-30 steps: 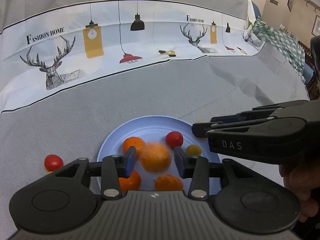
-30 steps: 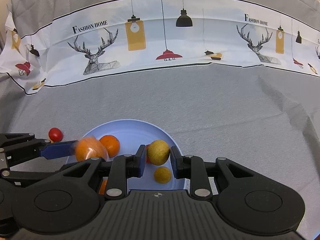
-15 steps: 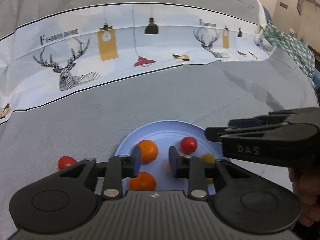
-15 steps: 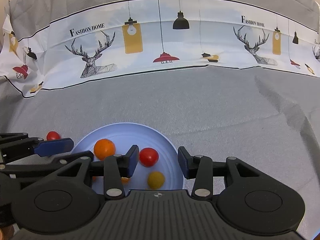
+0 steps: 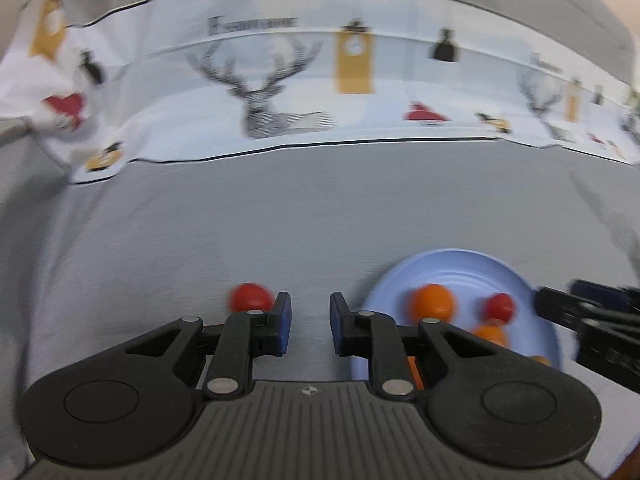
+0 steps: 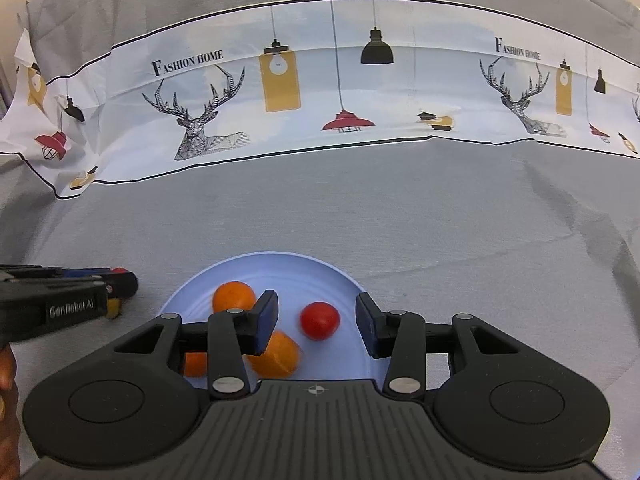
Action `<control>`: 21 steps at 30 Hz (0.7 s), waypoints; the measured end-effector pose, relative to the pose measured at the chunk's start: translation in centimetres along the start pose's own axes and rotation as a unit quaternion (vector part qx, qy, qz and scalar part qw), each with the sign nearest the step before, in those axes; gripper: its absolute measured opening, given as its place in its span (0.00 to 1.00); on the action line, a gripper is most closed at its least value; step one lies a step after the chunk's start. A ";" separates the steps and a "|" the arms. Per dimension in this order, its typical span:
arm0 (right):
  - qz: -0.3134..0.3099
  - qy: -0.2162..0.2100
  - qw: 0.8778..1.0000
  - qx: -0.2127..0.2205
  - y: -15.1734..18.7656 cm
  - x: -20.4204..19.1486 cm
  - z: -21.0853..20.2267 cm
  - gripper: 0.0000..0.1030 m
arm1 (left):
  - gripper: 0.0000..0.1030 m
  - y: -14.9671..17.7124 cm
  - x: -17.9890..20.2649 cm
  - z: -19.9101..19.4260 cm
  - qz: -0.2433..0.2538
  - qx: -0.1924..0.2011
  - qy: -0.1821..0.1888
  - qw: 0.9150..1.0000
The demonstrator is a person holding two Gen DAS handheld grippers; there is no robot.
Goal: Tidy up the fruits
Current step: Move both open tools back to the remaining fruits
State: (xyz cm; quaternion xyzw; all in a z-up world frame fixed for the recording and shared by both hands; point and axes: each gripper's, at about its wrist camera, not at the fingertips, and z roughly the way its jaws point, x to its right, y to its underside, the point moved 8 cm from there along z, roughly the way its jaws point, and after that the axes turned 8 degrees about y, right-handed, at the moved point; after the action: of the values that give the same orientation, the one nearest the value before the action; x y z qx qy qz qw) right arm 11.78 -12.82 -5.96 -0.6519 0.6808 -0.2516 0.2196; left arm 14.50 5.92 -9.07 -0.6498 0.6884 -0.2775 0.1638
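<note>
A light blue plate (image 6: 340, 276) on the grey cloth holds several oranges (image 6: 234, 295) and a red tomato (image 6: 319, 320). In the left wrist view the plate (image 5: 460, 268) is at the right, with an orange (image 5: 433, 301) and a tomato (image 5: 499, 307) on it. A second red tomato (image 5: 250, 297) lies on the cloth left of the plate. My left gripper (image 5: 310, 320) is open and empty, just right of that tomato. My right gripper (image 6: 316, 322) is open and empty over the plate, around the tomato without touching it.
A white printed cloth band (image 6: 320, 92) with deer and lamps runs across the far side of the grey tablecloth (image 6: 360, 208). The left gripper's fingers (image 6: 120, 282) show at the left of the right wrist view, beside a small yellow fruit (image 6: 113, 307).
Both grippers let their fruit go onto the plate and opened. The left gripper then swung left, off the plate, toward the tomato on the cloth. The right gripper opened wider.
</note>
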 end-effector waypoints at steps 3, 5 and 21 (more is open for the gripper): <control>-0.002 -0.003 1.000 -0.001 -0.1 -0.5 0.1 0.44 | 0.42 0.2 -1.8 0.4 -0.017 -0.019 -0.032 0.999; -0.003 -0.005 1.000 -0.001 -0.1 -0.7 0.2 0.44 | 0.50 0.6 -2.6 1.0 -0.019 -0.040 -0.052 0.998; -0.006 -0.023 1.000 -0.003 -0.2 -3.4 0.7 0.44 | 0.26 1.9 -4.2 3.7 -0.017 -0.100 -0.076 0.992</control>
State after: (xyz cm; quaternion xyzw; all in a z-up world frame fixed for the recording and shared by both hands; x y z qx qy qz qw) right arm 12.59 -9.45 -6.45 -0.6625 0.6724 -0.2357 0.2312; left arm 15.56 9.43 -13.66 -0.6935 0.6874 -0.1598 0.1446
